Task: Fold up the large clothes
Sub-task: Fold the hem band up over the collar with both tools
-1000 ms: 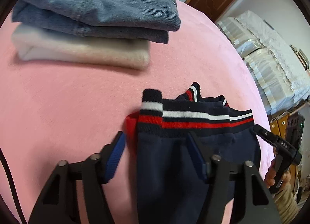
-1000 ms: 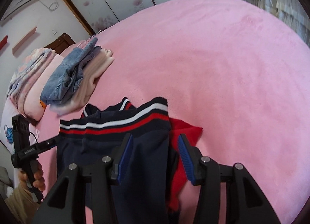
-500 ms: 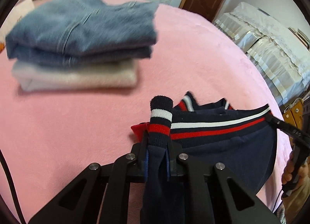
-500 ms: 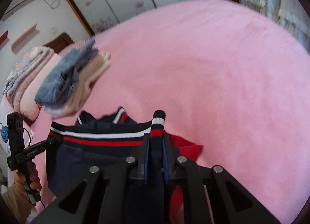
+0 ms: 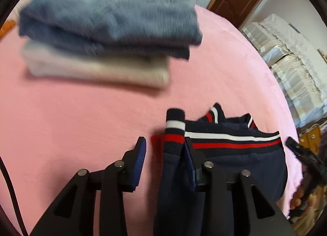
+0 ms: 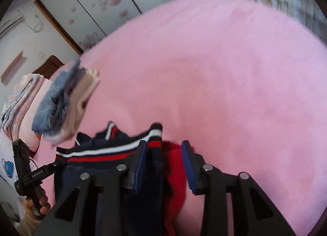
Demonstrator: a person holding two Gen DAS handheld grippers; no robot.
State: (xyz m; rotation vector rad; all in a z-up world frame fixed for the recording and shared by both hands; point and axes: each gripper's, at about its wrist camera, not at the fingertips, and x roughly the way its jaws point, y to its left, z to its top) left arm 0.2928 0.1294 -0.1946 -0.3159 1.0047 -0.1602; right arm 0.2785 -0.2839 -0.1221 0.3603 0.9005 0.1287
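Navy knit with a red and white striped band, the sweater (image 5: 235,154) lies low in both views on the pink blanket (image 5: 81,123), already doubled into a compact shape with its striped edge running across and a flap of red lining showing at one corner. In the left wrist view the left tongs (image 5: 165,154) stand parted; their jaws have just been opening, and a bunched corner of the striped band sits between them, leaning on the right-hand pad with a clear gap to the other, so it looks released rather than pinched. In the right wrist view the right tongs (image 6: 163,154) have likewise just been opening, with the opposite corner of the band against the left-hand pad and free of the other.

Toward the upper left of the left view sit folded jeans (image 5: 108,17) on top of a folded cream garment (image 5: 98,68), which suggests two pieces are finished. The sweater appears to be on a late fold, both corners just let go. What is probably left is smoothing it and adding it to the stack.
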